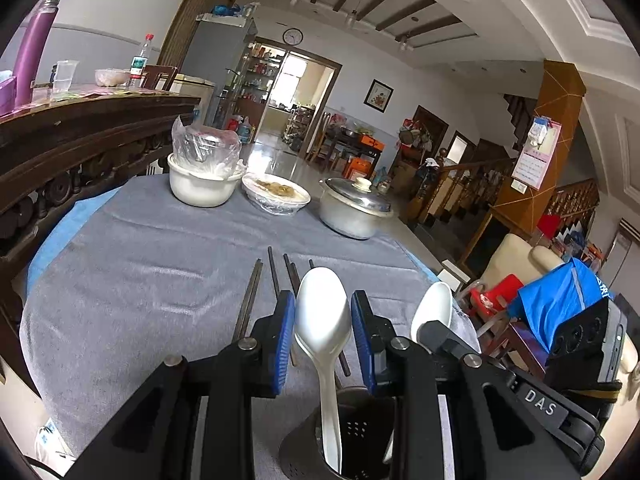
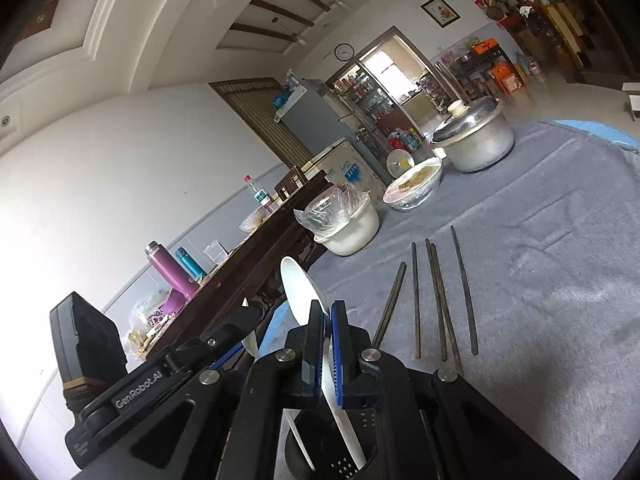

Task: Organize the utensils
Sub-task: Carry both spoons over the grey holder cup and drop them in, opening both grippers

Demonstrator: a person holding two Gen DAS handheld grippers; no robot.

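Note:
In the left wrist view a white spoon [image 1: 322, 320] stands in a dark perforated utensil holder [image 1: 356, 432], its bowl between the spread blue pads of my left gripper [image 1: 323, 336], which is open and does not touch it. A second white spoon [image 1: 434, 312] is held by my right gripper beside it. In the right wrist view my right gripper [image 2: 327, 344] is shut on that white spoon [image 2: 298, 288], whose handle reaches down into the holder [image 2: 332, 452]. Several dark chopsticks [image 2: 438, 300] lie on the grey cloth [image 2: 540, 280], also visible in the left wrist view [image 1: 276, 276].
At the far side of the table stand a white pot with a plastic bag [image 1: 202, 184], a film-covered bowl of food [image 1: 276, 194] and a lidded metal pot [image 1: 354, 206]. A dark wooden sideboard [image 1: 80, 136] with bottles runs along the left.

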